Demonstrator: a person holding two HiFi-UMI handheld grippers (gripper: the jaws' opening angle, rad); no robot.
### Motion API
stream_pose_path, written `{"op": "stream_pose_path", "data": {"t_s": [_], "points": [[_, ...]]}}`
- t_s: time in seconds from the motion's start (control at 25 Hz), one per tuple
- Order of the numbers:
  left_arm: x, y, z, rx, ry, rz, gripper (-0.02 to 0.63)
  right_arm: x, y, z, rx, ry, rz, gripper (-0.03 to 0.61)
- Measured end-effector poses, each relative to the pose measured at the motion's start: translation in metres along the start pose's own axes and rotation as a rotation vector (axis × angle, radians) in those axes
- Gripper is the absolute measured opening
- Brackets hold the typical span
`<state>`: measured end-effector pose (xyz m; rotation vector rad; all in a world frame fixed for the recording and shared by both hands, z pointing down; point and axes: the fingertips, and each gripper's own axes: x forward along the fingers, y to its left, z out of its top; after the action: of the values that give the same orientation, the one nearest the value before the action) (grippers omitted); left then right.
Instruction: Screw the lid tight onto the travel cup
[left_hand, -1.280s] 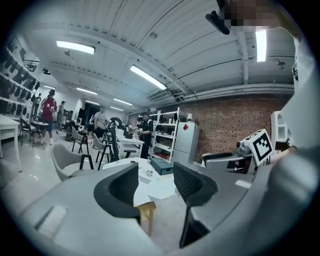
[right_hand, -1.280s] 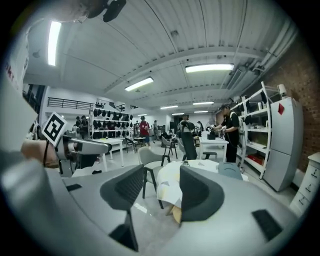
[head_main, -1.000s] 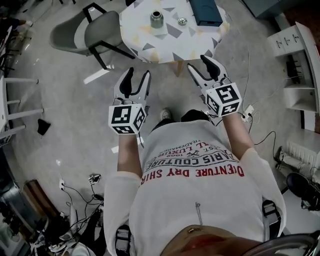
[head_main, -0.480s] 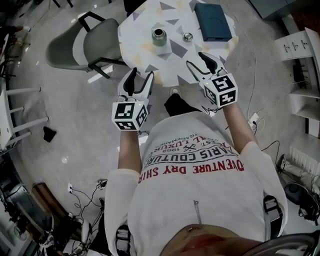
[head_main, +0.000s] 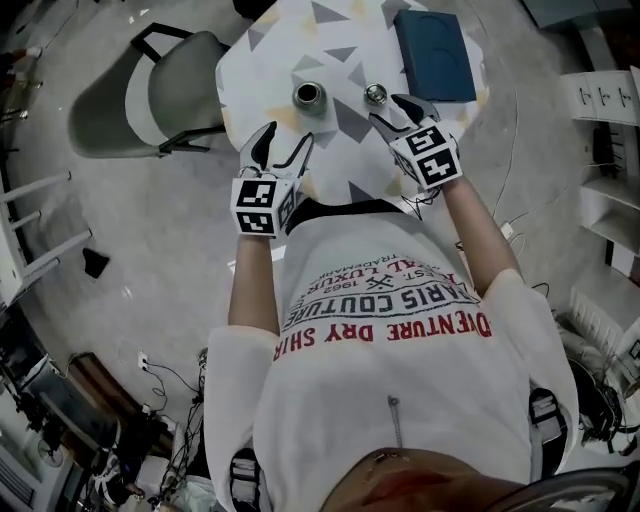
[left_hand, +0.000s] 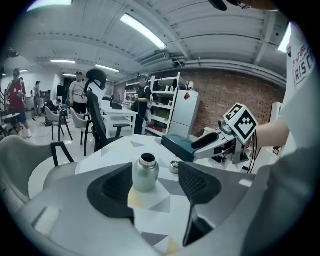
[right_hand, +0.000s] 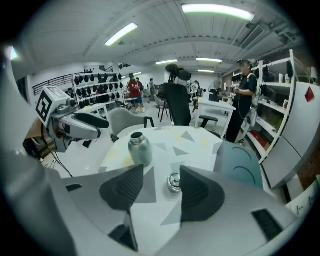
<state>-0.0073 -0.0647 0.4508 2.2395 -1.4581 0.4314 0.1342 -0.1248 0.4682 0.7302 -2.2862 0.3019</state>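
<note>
A metal travel cup (head_main: 309, 97) stands upright and uncapped on the patterned round table (head_main: 262, 45). Its small metal lid (head_main: 375, 94) lies to the right of it. My left gripper (head_main: 285, 140) hovers over the table's near edge, short of the cup (left_hand: 145, 173). Its jaws have just been opening and nothing is between them. My right gripper (head_main: 392, 110) is open and empty just short of the lid (right_hand: 174, 182), which shows in the gap beyond its jaws. The cup (right_hand: 139, 147) stands to the left there.
A dark teal box (head_main: 433, 55) lies on the table's far right, beyond the right gripper. A grey chair (head_main: 150, 95) stands left of the table. Cables lie on the floor. People, chairs and shelves fill the room behind (left_hand: 80, 95).
Both grippers have moved forward from over the floor to the table's near edge, toward the cup and lid. The left jaws stand wider apart.
</note>
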Motion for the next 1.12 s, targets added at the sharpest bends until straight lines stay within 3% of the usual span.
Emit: {"op": "stream_pose_path", "data": {"t_s": [0.16, 0.52, 0.68, 0.88, 1.12], "points": [[0.035, 0.01, -0.022, -0.008, 0.068, -0.021, 0.316, 0.031, -0.012, -0.024, 0.001, 0.123, 0.021, 0.203], [0.093, 0.027, -0.056, 0.133, 0.147, -0.109, 0.42, 0.085, -0.028, -0.057, -0.045, 0.325, 0.032, 0.239], [0.109, 0.029, -0.062, 0.159, 0.143, -0.14, 0.423, 0.098, -0.034, -0.063, -0.096, 0.393, 0.025, 0.239], [0.125, 0.03, -0.063, 0.187, 0.127, -0.186, 0.422, 0.109, -0.038, -0.064, -0.03, 0.414, 0.024, 0.239], [0.133, 0.024, -0.069, 0.232, 0.14, -0.233, 0.419, 0.11, -0.041, -0.068, -0.077, 0.46, 0.003, 0.238]]}}
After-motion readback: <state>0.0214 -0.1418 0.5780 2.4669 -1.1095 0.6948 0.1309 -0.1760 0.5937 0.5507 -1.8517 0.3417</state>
